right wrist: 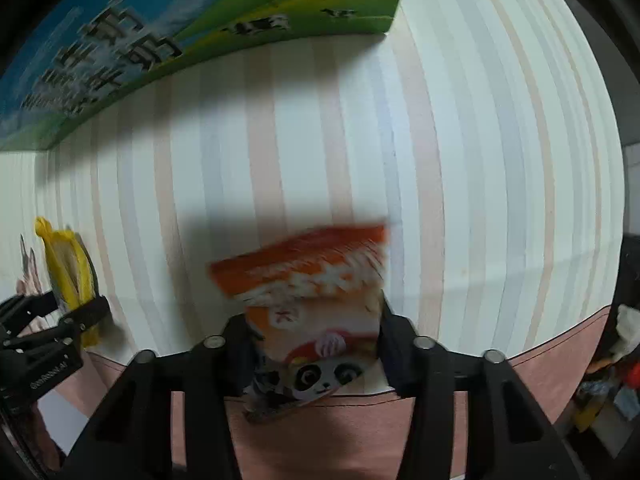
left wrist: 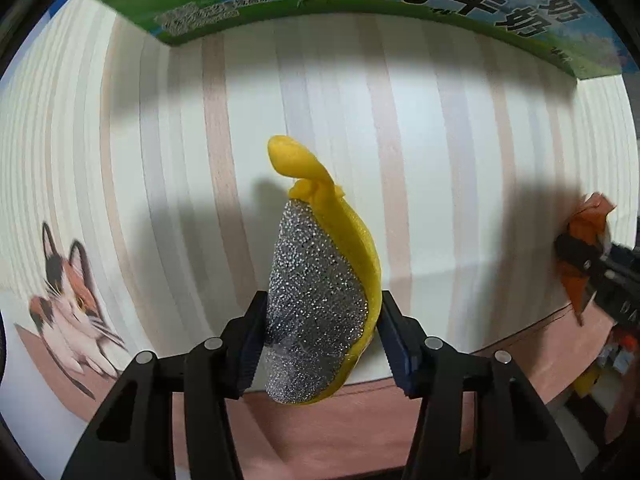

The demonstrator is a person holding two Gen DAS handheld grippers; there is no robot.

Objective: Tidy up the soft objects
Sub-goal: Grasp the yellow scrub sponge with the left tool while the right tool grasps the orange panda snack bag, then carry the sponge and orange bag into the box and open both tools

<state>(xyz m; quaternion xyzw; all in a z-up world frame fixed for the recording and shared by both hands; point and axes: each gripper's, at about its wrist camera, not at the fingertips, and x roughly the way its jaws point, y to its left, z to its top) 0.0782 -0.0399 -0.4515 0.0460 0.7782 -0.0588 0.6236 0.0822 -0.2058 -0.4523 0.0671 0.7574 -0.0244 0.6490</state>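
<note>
Striped cloth (left wrist: 400, 152) in pale cream, pink and grey covers the table, with a milk carton box (left wrist: 248, 4) printed in green and blue standing at its far edge. Nearer than the box, the left gripper (left wrist: 320, 344) holds a yellow scrubber (left wrist: 320, 280) with a glittery silver face, its fingers pressed against both sides of the pad's lower half while the yellow handle curls up toward the box. A cartoon cat print (left wrist: 68, 304) shows on the cloth to the left of the scrubber. Further right of the box's middle, the right gripper (right wrist: 316, 344) grips an orange snack packet (right wrist: 316, 292) with a panda face (right wrist: 320, 376) on its lower end; the packet is blurred, its top edge pointing toward the box. Both items are held above the cloth, well apart from each other. Whether either touches the cloth cannot be told. Pink border fabric (right wrist: 320, 432) lies at the near edge, beneath both grippers.
</note>
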